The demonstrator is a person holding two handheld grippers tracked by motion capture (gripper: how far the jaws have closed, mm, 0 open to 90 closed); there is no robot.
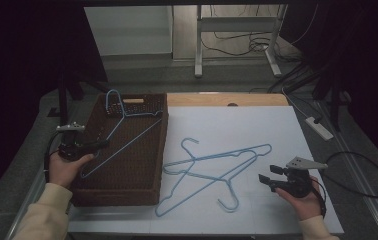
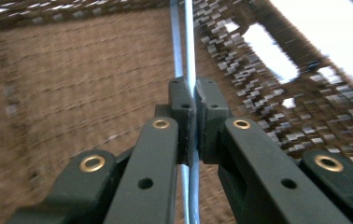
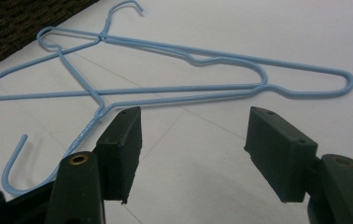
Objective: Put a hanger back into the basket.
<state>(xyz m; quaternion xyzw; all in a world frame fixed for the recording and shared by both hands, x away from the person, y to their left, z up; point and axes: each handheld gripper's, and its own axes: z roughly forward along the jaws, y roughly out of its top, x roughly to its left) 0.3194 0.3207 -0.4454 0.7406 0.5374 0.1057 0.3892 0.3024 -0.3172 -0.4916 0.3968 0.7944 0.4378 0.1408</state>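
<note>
A light blue wire hanger (image 1: pixel 127 131) lies tilted inside the brown woven basket (image 1: pixel 149 165), its hook up at the far wall. My left gripper (image 1: pixel 102 144) is shut on the hanger's thin wire (image 2: pixel 189 56) near its lower corner, over the basket's left side. Two more blue hangers (image 1: pixel 212 170) lie crossed on the white board (image 1: pixel 272 125) to the right of the basket. My right gripper (image 1: pixel 268 173) stands open just right of them, nothing between its jaws. In the right gripper view the crossed hangers (image 3: pixel 174 74) lie ahead of the open jaws.
A wooden strip (image 1: pixel 227 100) runs along the board's far edge. A white power strip (image 1: pixel 319 127) and cables lie on the floor at the right. Table legs (image 1: pixel 198 45) stand at the back.
</note>
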